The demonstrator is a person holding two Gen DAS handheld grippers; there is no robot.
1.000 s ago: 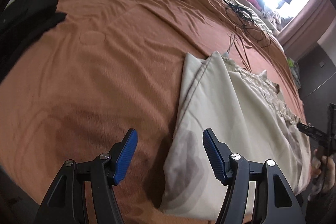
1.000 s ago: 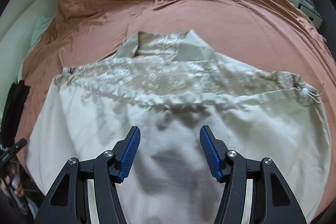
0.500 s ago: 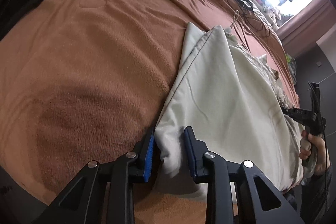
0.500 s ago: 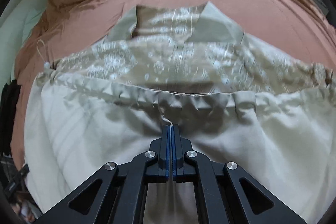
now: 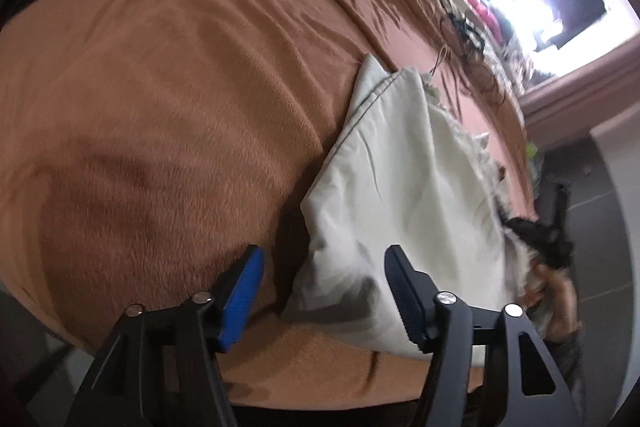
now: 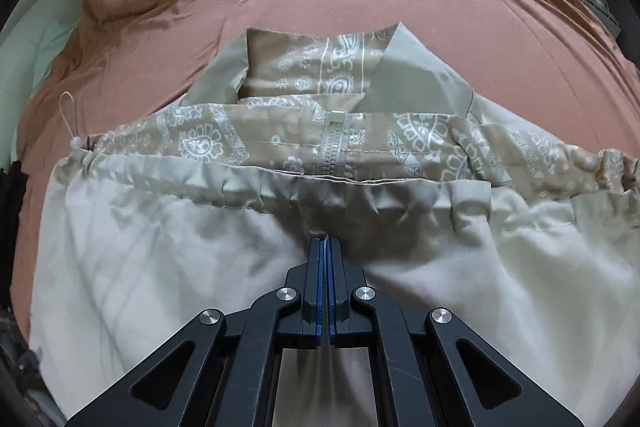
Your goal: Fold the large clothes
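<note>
Cream jacket (image 6: 160,267) lay flat on the rust blanket (image 5: 160,107), collar on the far side, hem at the blanket's near edge.

Right gripper (image 6: 325,247) was clamped tight on a pinch of the jacket's back panel, just short of the gathered drawcord seam (image 6: 224,201). Left gripper (image 5: 322,291) stood wide, jaws just having reopened, the jacket's near corner between them but not gripped.

To do the fold well, I'd judge: re-close the left on that corner, take both layers, then lift both hands level so the hem goes over straight.

Hard to tell: whether the right pinch caught one layer or two. Left view was motion-blurred. The jacket's sleeves weren't visible.
</note>
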